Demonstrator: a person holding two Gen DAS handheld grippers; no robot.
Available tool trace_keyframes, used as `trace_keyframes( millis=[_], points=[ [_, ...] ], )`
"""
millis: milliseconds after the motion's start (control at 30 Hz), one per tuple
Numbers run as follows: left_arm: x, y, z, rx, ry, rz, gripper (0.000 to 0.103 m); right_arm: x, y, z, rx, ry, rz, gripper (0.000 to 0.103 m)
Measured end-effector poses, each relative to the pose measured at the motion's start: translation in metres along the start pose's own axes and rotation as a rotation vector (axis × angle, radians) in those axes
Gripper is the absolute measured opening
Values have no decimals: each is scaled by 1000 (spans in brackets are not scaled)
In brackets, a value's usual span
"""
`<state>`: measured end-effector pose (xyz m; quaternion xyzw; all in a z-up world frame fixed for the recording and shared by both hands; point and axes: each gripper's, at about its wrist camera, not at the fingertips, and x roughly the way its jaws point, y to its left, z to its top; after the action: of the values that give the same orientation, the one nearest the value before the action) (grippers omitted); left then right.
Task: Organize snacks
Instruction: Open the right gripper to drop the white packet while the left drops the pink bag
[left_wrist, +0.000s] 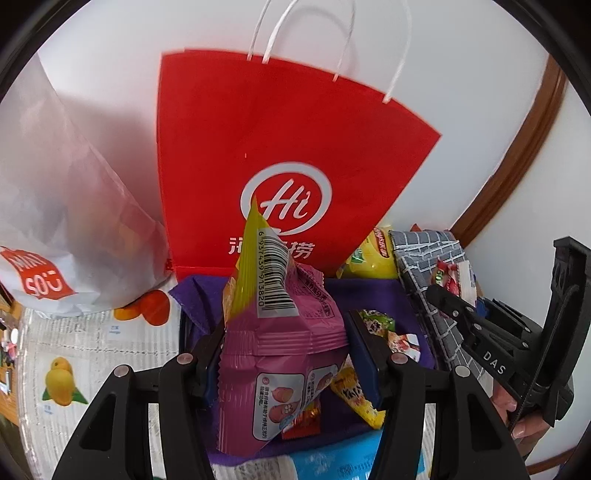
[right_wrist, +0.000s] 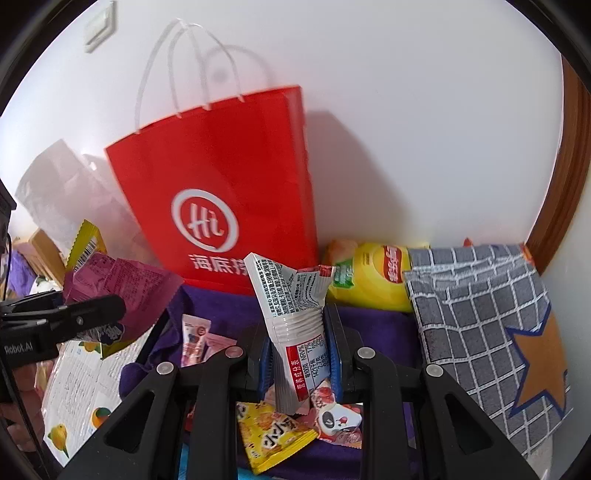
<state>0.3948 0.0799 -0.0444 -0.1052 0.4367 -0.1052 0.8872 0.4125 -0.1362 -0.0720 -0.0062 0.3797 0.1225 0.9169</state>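
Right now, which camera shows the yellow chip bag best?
The right wrist view: the yellow chip bag lies nearly whole beside the red paper bag. In the left wrist view, only a small blurred part of it shows.

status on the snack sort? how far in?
Done: nothing visibly sorted; what the red bag holds is hidden.
In hand: left gripper clamps a pink packet; right gripper clamps a white packet.
Left: yellow packet, panda packet and pink sachet loose on the purple cloth; yellow chip bag behind.

matt red paper bag, glossy pink packet
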Motion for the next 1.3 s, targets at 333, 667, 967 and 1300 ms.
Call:
trace_keyframes(
  millis=[333, 667, 967, 1300],
  points=[
    [58, 15, -9, -28, 146, 38, 55, 40, 7, -13, -57, 93, 64, 25],
    [72, 17, -14, -34, 203, 29, 55, 65, 21, -26, -118, 172, 58, 28],
    [82, 14, -16, -30, 239, 23, 55, 68, 26, -30, -165, 196, 47, 36],
    [90, 7, -18, -1, 251, 9, 55, 62, 18, -25, -132, 208, 62, 48]
  ],
)
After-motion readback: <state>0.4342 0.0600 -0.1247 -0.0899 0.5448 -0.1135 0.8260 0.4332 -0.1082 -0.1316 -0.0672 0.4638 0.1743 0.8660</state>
